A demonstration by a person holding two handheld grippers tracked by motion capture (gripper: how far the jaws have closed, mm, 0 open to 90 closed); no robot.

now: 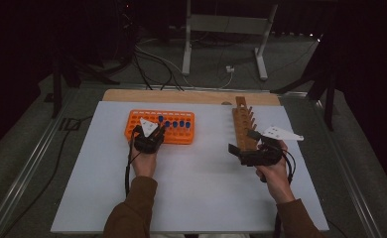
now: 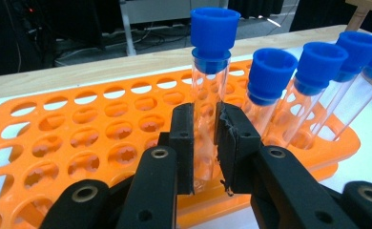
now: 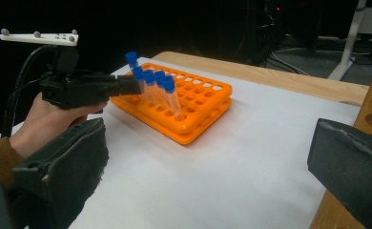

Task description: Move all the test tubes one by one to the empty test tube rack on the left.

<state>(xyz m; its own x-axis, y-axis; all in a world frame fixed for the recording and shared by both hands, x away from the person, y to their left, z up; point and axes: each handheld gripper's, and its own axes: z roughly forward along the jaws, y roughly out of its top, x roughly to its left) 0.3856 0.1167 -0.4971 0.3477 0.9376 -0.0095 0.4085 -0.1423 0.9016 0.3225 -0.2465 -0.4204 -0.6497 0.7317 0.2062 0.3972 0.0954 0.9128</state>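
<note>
We hold our left gripper (image 2: 205, 143) forward, jaws closed to a narrow gap, forearm reaching straight ahead. Our right gripper (image 3: 208, 167) sits lower right, jaws spread wide apart.

Blue-capped clear tube (image 2: 209, 81) upright over orange rack (image 2: 55, 143)

A glossy orange plastic rack (image 2: 79, 138) of round holes holds clear, smooth plastic tubes (image 2: 208, 119) with matt blue plastic caps (image 2: 215, 31). The left hand-held gripper (image 2: 205, 143) is matt black plastic, its pads (image 2: 234, 143) rough and frayed at the edges. The white surface (image 3: 232, 167) looks smooth and matt, edged in pale wood. A brown wooden rack (image 1: 243, 126) shows a dull, unvarnished finish.
</note>
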